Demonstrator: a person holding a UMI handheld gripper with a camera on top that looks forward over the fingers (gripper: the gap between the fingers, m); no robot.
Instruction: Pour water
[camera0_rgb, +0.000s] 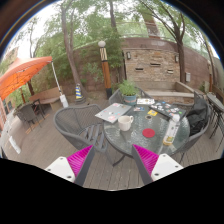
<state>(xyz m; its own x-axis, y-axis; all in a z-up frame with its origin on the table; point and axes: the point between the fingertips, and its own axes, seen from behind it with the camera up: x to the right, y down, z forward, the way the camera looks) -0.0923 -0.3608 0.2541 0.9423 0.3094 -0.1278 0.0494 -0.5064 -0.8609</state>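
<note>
Beyond the wide-open gripper (112, 163), round glass table (140, 146) bearing a pale cup (126, 123)

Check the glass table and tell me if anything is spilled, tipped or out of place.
Nothing stands out. On the glass table the cup and bottle stand upright, no spill visible. The tool is open and empty, short of the table.

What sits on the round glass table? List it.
On the round glass table: a pale cup, a red coaster, a bottle and papers. The open claw hovers short of it.
</note>
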